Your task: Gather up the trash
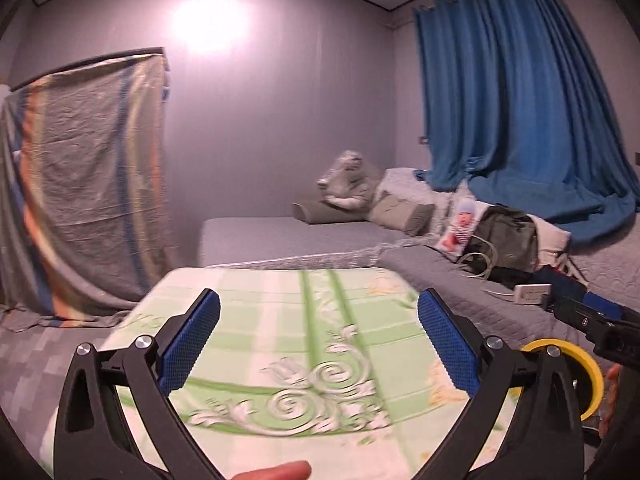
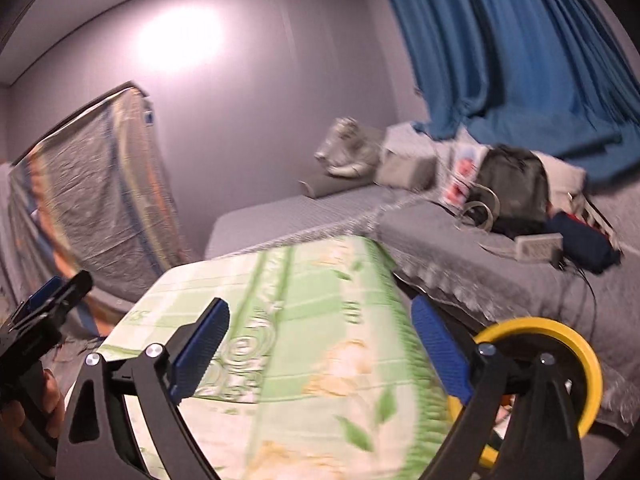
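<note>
My left gripper point(image 1: 319, 312) is open and empty, held above a table covered with a green and white patterned cloth point(image 1: 280, 320). My right gripper point(image 2: 320, 320) is open and empty over the same cloth point(image 2: 304, 320). The right gripper shows at the right edge of the left wrist view point(image 1: 592, 320). The left gripper shows at the left edge of the right wrist view point(image 2: 44, 300). A yellow-rimmed round bin point(image 2: 560, 344) stands beside the table on the right; it also shows in the left wrist view point(image 1: 584, 372). No trash item is visible on the cloth.
A grey bed point(image 1: 300, 236) lies behind the table with pillows, a plush toy point(image 1: 348, 180), a dark bag point(image 1: 504, 236) and a white adapter point(image 1: 528, 292). Blue curtains point(image 1: 520, 100) hang at the right. A striped cloth-covered rack point(image 1: 88, 184) stands at the left.
</note>
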`<state>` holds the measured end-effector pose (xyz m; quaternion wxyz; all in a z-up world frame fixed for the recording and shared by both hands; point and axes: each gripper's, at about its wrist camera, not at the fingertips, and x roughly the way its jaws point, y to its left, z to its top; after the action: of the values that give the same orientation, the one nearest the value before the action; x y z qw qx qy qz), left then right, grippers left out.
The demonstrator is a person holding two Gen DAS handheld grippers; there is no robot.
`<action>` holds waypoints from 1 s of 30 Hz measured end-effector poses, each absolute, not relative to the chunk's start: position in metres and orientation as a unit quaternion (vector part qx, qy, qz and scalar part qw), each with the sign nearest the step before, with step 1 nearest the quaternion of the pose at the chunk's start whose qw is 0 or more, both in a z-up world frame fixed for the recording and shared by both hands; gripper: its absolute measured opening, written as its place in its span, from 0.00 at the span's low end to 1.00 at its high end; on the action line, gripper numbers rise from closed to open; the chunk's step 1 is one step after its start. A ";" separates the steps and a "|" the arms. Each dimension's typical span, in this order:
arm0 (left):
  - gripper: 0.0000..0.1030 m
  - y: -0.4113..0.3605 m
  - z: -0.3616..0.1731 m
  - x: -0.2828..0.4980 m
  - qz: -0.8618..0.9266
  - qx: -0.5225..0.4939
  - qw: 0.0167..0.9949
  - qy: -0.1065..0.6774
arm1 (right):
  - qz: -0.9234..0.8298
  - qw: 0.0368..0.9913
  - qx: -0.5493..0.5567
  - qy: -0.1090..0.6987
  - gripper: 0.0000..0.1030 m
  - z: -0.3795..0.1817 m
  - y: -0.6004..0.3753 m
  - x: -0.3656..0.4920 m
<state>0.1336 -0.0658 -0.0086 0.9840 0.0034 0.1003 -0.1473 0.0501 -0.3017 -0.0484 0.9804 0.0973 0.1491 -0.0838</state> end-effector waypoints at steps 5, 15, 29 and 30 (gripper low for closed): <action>0.92 -0.038 -0.017 0.114 -0.121 -0.013 0.988 0.095 | -0.081 0.989 0.048 0.116 0.92 -0.050 -0.250 0.042; 0.92 -0.022 -0.025 0.068 -0.077 -0.016 0.996 0.038 | -0.105 0.988 0.035 0.109 0.92 -0.073 -0.230 0.026; 0.92 -0.011 -0.029 0.060 -0.051 -0.045 0.997 0.035 | -0.114 0.990 0.002 0.078 0.92 -0.083 -0.211 0.014; 0.92 -0.011 -0.029 0.060 -0.047 -0.043 0.997 0.033 | -0.116 0.990 0.002 0.077 0.92 -0.082 -0.212 0.014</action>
<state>0.0602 -0.0112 -0.0285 0.9974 -0.0430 0.0333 -0.0467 0.0142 -0.2122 -0.0815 0.9902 0.0018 0.0767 -0.1163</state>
